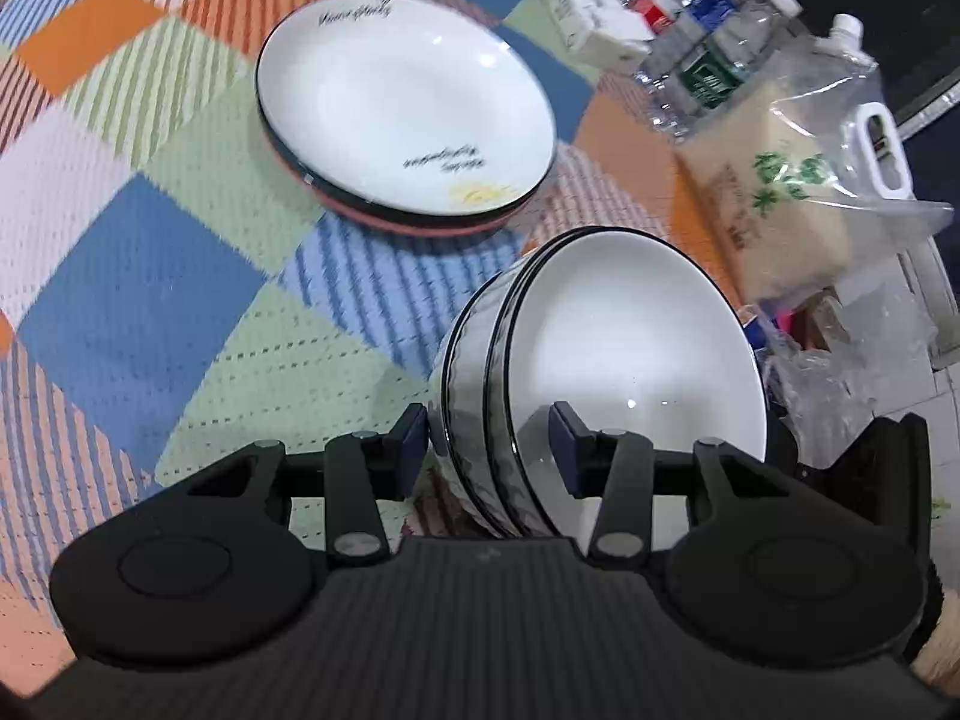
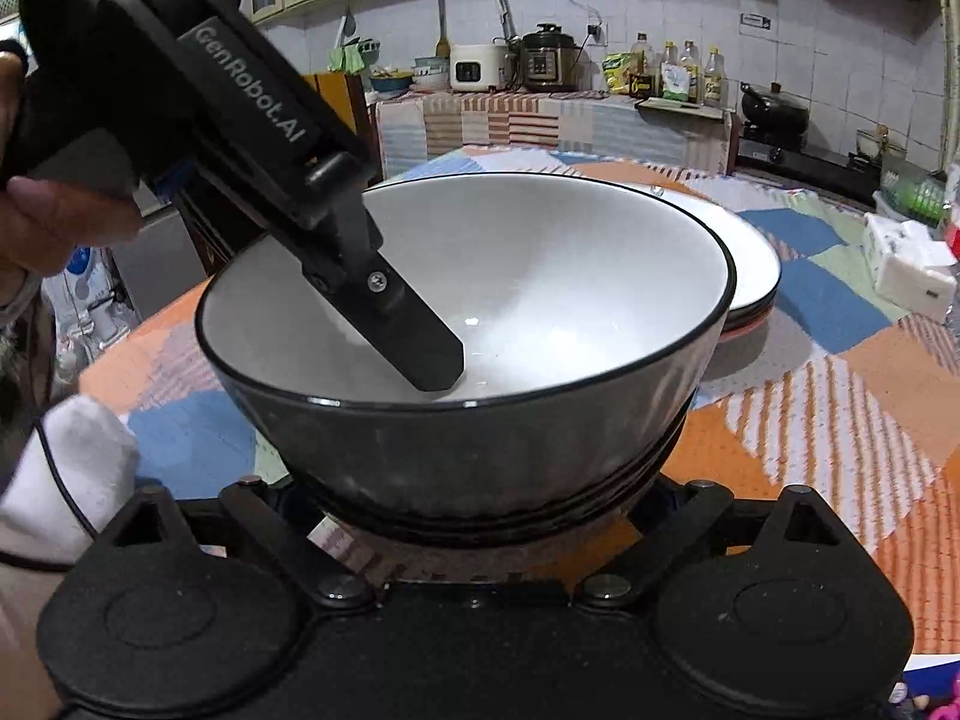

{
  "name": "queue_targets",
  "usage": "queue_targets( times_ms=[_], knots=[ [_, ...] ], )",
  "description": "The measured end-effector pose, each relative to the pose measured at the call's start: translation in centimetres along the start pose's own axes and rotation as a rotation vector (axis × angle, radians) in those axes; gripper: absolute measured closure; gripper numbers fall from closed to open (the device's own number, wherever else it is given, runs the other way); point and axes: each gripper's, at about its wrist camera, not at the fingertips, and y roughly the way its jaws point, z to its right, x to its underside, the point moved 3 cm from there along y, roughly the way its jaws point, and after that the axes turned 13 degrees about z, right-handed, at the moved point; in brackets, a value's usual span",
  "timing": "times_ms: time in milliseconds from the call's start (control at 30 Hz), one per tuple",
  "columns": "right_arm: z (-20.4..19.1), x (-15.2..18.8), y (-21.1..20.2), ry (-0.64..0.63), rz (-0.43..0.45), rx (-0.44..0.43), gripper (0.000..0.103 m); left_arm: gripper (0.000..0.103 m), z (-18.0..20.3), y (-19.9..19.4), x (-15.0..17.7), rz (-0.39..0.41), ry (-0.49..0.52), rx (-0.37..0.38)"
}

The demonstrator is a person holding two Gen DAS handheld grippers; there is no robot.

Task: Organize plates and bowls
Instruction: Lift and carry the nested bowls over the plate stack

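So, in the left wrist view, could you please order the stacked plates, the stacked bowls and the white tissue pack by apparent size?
1. Stacked plates
2. Stacked bowls, nearly as big, but nearer the camera, so this order is unsure
3. White tissue pack, clearly smallest, though farthest

"GenRobot.AI" in pale letters runs along the side of the left tool [image 2: 420, 354], the one reaching into the top bowl [image 2: 468, 324] just ahead of the right tool.

Top plate [image 1: 402, 102], ahead-left of the left tool: 2 lines of dark cursive script, 1 at far rim, 1 at near rim above a yellow mark; too blurred to read.

Clear plastic bag [image 1: 798, 180], ahead-right of the left tool: large green characters and smaller reddish print, not legible. Bottle [image 1: 708, 78] beyond it: green label, text unreadable.

Bottles [image 2: 678, 75] on far worktop, ahead of the right tool: labels too small to read.
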Motion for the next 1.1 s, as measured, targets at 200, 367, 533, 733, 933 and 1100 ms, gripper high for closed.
queue_targets(
  times_ms=[200, 367, 533, 733, 933, 1100],
  knots=[
    [0.1, -1.9, -1.1, -0.019, 0.026, 0.019, 0.005, 0.061, 1.4, -1.6, -1.8, 0.027, 0.021, 0.002],
    [0.7, -3.7, -1.5, -0.026, 0.061, 0.028, 0.005, 0.061, 2.5, -2.8, -3.6, 0.055, 0.039, 0.005],
    [1.3, -5.5, -1.3, -0.050, 0.079, 0.031, 0.005, 0.061, 3.2, -3.5, -5.5, 0.073, 0.043, 0.003],
    [2.2, -7.0, -0.7, -0.054, 0.090, 0.031, 0.005, 0.061, 3.1, -3.6, -7.8, 0.098, 0.056, -0.002],
    [3.3, -8.3, 1.1, -0.072, 0.094, 0.036, 0.005, 0.061, 2.2, -2.6, -10.7, 0.116, 0.049, -0.004],
    [4.9, -9.6, 3.6, -0.060, 0.081, 0.039, 0.005, 0.061, 1.1, -1.0, -13.7, 0.135, 0.063, -0.023]
  ],
)
